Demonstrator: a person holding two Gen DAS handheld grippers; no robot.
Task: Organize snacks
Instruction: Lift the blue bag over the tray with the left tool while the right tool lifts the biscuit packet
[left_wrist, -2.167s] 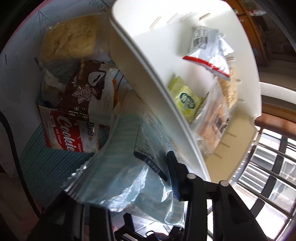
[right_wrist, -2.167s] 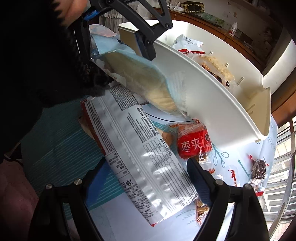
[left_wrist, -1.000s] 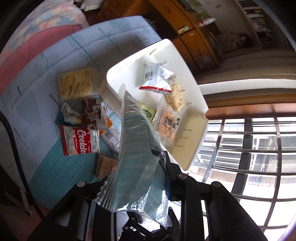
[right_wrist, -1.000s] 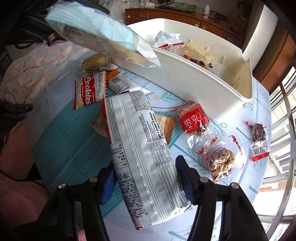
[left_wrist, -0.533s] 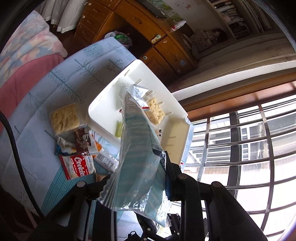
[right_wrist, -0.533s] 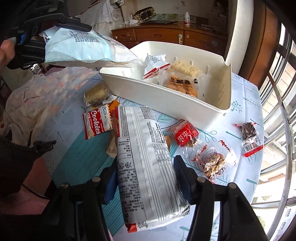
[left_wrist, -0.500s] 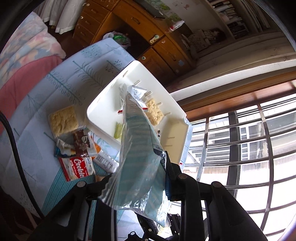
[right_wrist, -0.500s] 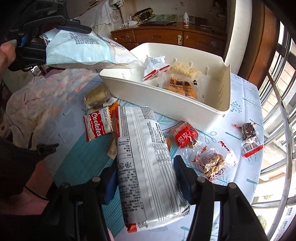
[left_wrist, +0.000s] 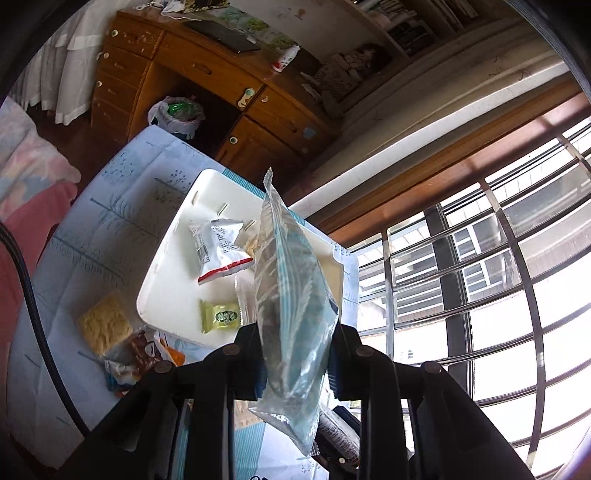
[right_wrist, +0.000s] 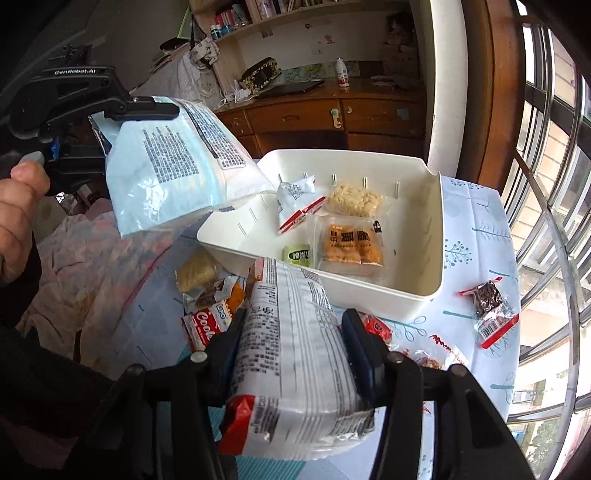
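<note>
My left gripper (left_wrist: 295, 354) is shut on a pale blue snack bag (left_wrist: 291, 314) and holds it high above the table; the bag also shows in the right wrist view (right_wrist: 173, 177), beside the near left corner of the white bin (right_wrist: 436, 236). My right gripper (right_wrist: 295, 336) is shut on a large white and red snack bag (right_wrist: 299, 354), lifted in front of the bin. The bin (left_wrist: 166, 273) holds several small packets, among them a green one (right_wrist: 297, 254) and an orange biscuit pack (right_wrist: 349, 243).
Loose snacks lie on the blue patterned tablecloth (right_wrist: 476, 229): a Cookies pack (right_wrist: 203, 325), a cracker pack (right_wrist: 195, 273), a dark packet (right_wrist: 491, 306) at the right. A wooden dresser (right_wrist: 332, 114) stands behind the table. Window bars (right_wrist: 554, 184) are to the right.
Both grippers have risen with their bags. The blue bag has turned edge-on in the left wrist view, and the bin now lies farther below both cameras.
</note>
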